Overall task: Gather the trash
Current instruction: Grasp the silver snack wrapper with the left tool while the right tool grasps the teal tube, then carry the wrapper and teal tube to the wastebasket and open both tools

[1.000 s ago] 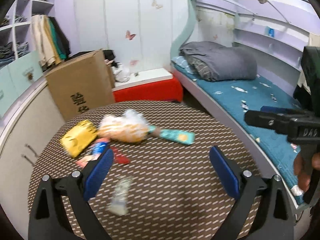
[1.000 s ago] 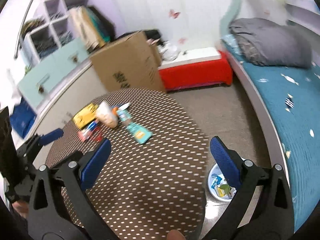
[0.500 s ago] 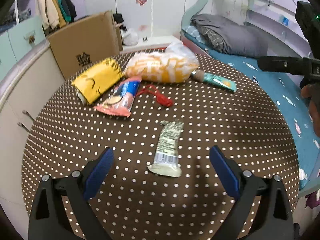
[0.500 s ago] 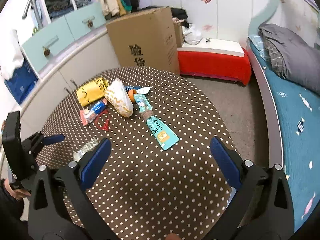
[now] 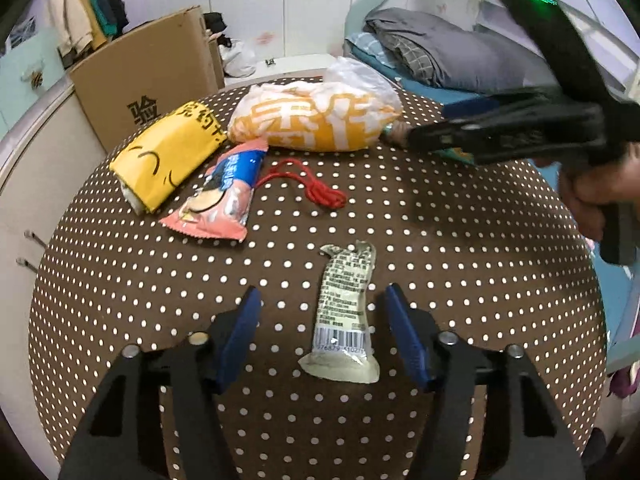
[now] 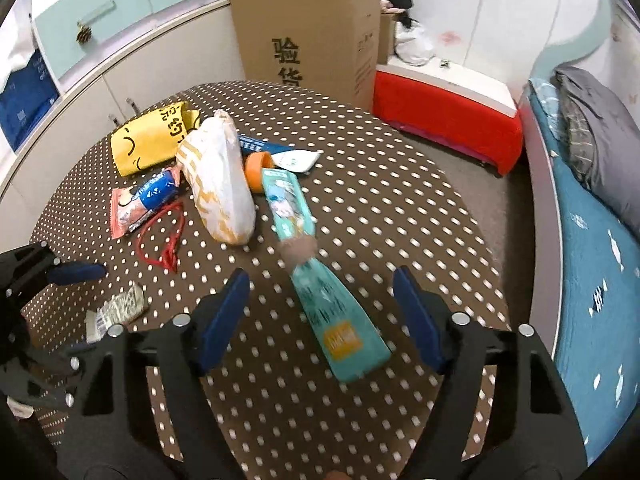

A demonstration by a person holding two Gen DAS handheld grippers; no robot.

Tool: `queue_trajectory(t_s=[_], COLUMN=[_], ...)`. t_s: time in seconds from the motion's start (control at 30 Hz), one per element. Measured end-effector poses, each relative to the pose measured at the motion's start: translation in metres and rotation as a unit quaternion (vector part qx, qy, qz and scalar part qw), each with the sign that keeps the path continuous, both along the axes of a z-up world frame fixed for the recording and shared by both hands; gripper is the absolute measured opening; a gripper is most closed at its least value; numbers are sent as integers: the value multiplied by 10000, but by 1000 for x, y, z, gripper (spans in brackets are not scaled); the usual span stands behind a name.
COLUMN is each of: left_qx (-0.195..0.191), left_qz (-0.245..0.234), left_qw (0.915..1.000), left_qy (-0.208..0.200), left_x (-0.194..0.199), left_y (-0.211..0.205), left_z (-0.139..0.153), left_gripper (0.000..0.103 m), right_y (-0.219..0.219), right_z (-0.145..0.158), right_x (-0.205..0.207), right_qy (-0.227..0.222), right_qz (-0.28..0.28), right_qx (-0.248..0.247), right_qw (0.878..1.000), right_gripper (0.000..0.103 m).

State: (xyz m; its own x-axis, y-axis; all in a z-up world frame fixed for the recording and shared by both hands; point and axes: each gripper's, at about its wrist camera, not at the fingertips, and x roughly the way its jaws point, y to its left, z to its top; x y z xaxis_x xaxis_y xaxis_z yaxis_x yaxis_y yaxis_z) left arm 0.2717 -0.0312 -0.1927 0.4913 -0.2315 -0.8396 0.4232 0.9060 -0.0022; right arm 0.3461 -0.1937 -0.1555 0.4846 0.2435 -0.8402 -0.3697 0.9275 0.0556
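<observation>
On the bench (image 5: 460, 240), a pale wrapper (image 5: 343, 312) is straddled by the wide-spread left hand-held gripper (image 5: 322, 300). A teal tube (image 6: 332, 312) (toward 12 o'clock) is framed by the right hand-held gripper (image 6: 320, 284), equally wide.

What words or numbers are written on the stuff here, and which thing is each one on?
"验货" stands in black on the cardboard box.
"完" and "作" stand in white on the orange-and-white bag.
The yellow packet has black characters at its top edge, too bent to read.
The small pale wrapper has fine print and barcode digits, too small to read.
The teal tube has an orange label, blurred.
</observation>
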Motion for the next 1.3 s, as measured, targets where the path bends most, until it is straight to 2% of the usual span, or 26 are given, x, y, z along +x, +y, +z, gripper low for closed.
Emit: queue_trajectory(t_s=[0.07,0.1,0.13,0.17,0.2,0.23,0.37,0.7,0.9,1.07,1.2,1.3], left_qx=[79,62,37,36,30,-24,-275,-714,-840,-968,-1118,-1249], left_qz=[-43,-76,-94,-104,-107,-87,-1,44,-95,-367,-639,-896], left_qw=[9999,9999,9999,9999,9999,10000,9995,9971,9964,9945,9908,9867], left_qy=[-50,-40,-21,-13,-6,18,141,269,75,-189,-412,-523], left_x=[1,2,2,3,4,5,12,26,37,43,52,59], left_y=[-5,-7,-8,-10,-10,-11,-7,-18,-44,-75,-110,-142], left_z=[1,2,3,3,3,3,5,8,27,53,74,87], left_gripper=[43,32,26,21,21,20,18,18,18,18,18,18], right_y=[9,13,17,19,20,20,8,-58,-99,-147,-193,-224], right_z=[-5,-9,-11,-11,-11,-11,-10,11,37,70,89,92], right_x=[8,12,14,14,14,13,1,-37,-50,-63,-80,-90], right_qy=[27,62,83,-15,-43,-31,21,-64,-324,-785,-1107,-1212], right_qz=[104,157,174,161,163,140,-32,-782,-1156,-1576,-2036,-2395], right_qx=[-56,-67,-81,-147,-172,-160,-53,916,1657,2092,2187,2147], right_qw=[9999,9998,9998,9998,9997,9998,10000,9927,9789,9619,9479,9391], right_gripper=[62,55,43,39,28,24,23,23,23,23,23,23])
